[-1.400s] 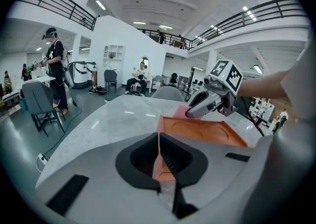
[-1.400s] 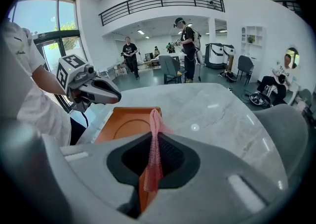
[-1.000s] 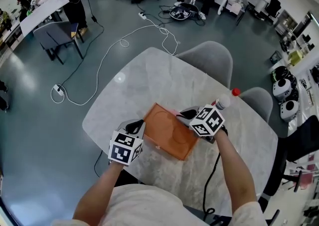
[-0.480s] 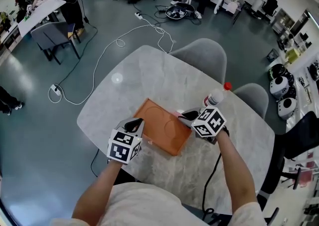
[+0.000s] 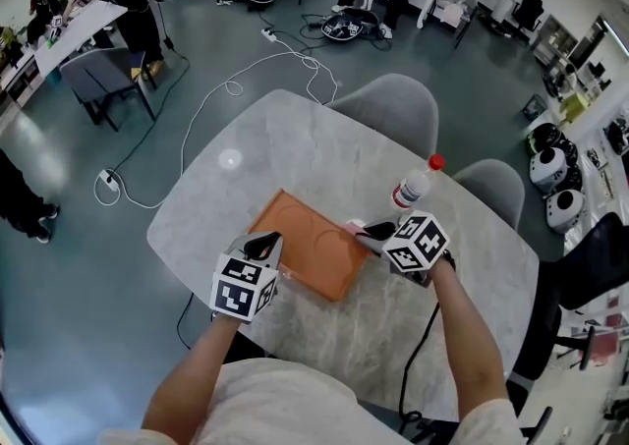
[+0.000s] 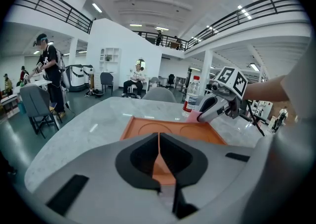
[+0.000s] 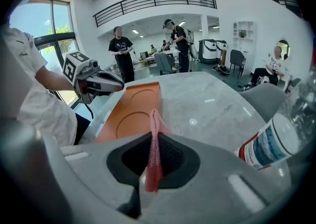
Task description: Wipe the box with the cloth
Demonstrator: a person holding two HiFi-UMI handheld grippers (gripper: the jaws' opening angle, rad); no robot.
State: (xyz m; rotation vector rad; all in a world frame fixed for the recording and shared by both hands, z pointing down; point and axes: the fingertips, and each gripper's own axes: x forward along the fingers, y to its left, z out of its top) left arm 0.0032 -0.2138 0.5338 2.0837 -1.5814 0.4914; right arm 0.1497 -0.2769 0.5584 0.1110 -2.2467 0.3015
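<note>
While both grippers worked over the pale marble table, the head view showed the orange box lying flat near the table's near edge, a shallow tray-like thing with two round recesses in its floor. The left gripper met the box at its near left rim. The right gripper sat at the box's right rim with a small fold of pink cloth at its tips, touching that rim. A clear bottle with a red cap lay tilted on the table just beyond the right gripper, and two grey chairs stood at the table's far side.

From the left gripper view, that gripper's jaws were drawn together with only a thin sliver of orange between them: they pinched the box's near rim. Across the box, the right gripper pressed the pink cloth against the far right rim, with the bottle behind it.

From the right gripper view, the jaws were closed tight on the cloth, which stood up as a narrow pink strip between them and hung below the pinch. The box lay just ahead and left, the left gripper at its far end, and the bottle lay close on the right.
</note>
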